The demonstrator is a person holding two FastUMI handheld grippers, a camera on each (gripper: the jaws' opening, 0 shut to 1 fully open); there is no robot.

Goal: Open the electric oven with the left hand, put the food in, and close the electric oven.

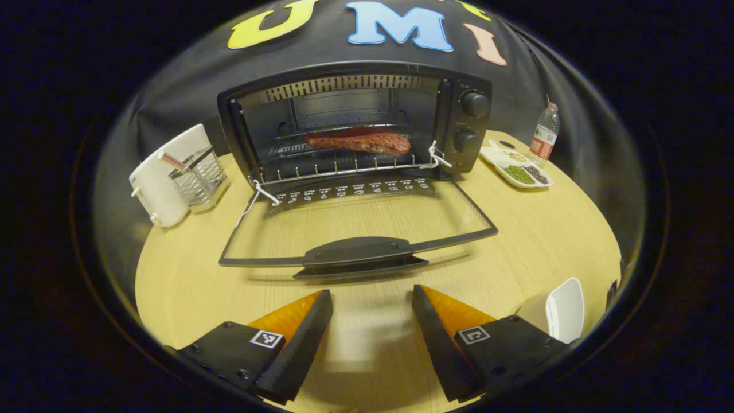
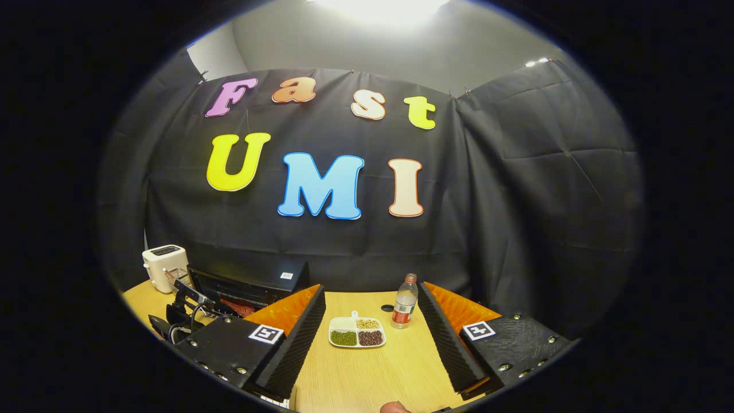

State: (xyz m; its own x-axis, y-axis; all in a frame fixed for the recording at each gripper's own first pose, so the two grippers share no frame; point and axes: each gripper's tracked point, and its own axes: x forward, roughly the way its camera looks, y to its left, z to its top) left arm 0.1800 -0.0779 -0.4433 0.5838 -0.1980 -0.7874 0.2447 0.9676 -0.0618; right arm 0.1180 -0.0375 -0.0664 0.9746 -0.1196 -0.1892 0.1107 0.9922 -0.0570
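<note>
Left gripper (image 1: 373,321): jaws spread wide, nothing between them, hovering over the counter (image 1: 545,241) just in front of the oven (image 1: 355,123). Oven door (image 1: 355,229) is dropped fully open, lying flat toward the gripper; its handle (image 1: 358,252) sits at the near edge, just ahead of the fingertips and apart from them. White cords hang at both hinge corners of the door.

Food (image 1: 358,141) — a reddish-brown slab — lies on the wire rack (image 1: 338,163) inside the oven cavity. Two knobs (image 1: 475,104) stacked on the oven's right panel.

Left of the oven: a white toaster (image 1: 163,178) with a small wire basket (image 1: 200,178) against it. Right of the oven: a white divided tray (image 1: 516,169) of beans, and a bottle (image 1: 543,133) just behind it. A white dish (image 1: 565,310) sits at the counter's near right edge, well away from the oven.

Right gripper (image 2: 371,335): jaws also wide apart and empty, held above the counter to the right of the oven, pointing at the tray (image 2: 356,332) and bottle (image 2: 405,310) — both stand well beyond the fingertips. The oven (image 2: 252,284) and toaster (image 2: 163,261) show far left in the right gripper view, with the left gripper (image 2: 183,312) in front of the oven there.
</note>
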